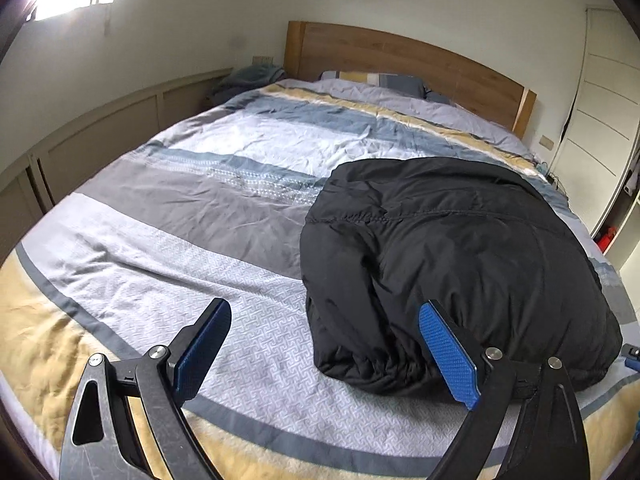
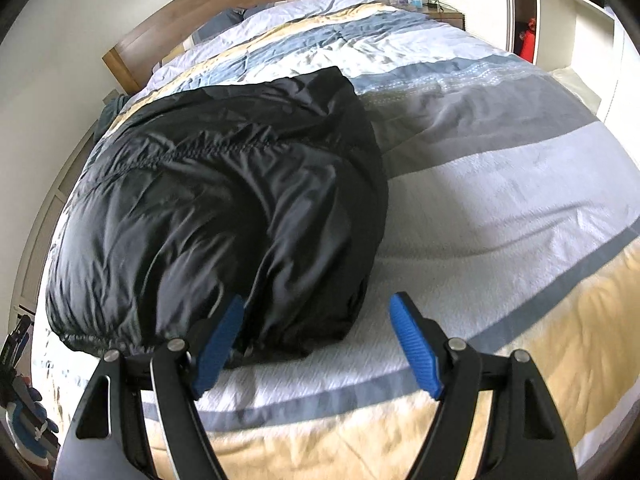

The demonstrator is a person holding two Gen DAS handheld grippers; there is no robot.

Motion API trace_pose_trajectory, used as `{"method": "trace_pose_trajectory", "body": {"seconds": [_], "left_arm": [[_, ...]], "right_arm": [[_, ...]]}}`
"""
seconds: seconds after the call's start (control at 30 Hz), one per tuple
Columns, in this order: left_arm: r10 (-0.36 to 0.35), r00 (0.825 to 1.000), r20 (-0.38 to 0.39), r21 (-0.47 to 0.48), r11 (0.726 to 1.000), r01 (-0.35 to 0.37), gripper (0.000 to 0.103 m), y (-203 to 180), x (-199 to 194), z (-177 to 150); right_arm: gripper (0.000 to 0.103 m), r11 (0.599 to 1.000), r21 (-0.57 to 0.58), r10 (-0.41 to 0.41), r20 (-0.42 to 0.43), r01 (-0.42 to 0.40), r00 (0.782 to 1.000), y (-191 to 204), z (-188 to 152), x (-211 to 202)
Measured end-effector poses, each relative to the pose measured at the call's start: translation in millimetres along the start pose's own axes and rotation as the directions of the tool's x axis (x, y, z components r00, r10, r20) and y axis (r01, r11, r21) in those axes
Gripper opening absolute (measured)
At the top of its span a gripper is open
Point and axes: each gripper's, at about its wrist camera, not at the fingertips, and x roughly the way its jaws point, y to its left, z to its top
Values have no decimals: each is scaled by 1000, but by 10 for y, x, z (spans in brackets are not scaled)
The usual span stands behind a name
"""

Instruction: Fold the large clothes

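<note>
A black puffy jacket (image 1: pixel 452 256) lies folded in a thick bundle on the striped bedcover (image 1: pixel 168 240). My left gripper (image 1: pixel 324 312) is open and empty, just off the jacket's near left corner; its right finger is against the near edge. In the right wrist view the jacket (image 2: pixel 224 208) fills the left half. My right gripper (image 2: pixel 318 308) is open and empty at the jacket's near right corner, with its left finger over the hem. The bedcover (image 2: pixel 500 208) lies bare to the right.
A wooden headboard (image 1: pixel 400 60) and pillows (image 1: pixel 376 80) are at the far end. A panelled wall (image 1: pixel 92 140) runs along the left side, a white wardrobe (image 1: pixel 600 120) along the right. A nightstand (image 2: pixel 440 10) stands by the bed's far corner.
</note>
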Motion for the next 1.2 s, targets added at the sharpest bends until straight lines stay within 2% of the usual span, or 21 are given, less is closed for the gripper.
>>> {"method": "trace_pose_trajectory", "body": {"seconds": [0.7, 0.97, 1.2], "left_arm": [[56, 994, 98, 69, 996, -63, 101, 9, -752, -161], [60, 995, 81, 78, 995, -67, 103, -39, -711, -185], [34, 999, 42, 69, 997, -37, 103, -34, -470, -100]], "right_arm": [[75, 999, 36, 37, 35, -38, 999, -139, -477, -516], [75, 999, 39, 36, 47, -38, 998, -238, -497, -539], [76, 997, 65, 23, 64, -28, 998, -409, -360, -490]]}}
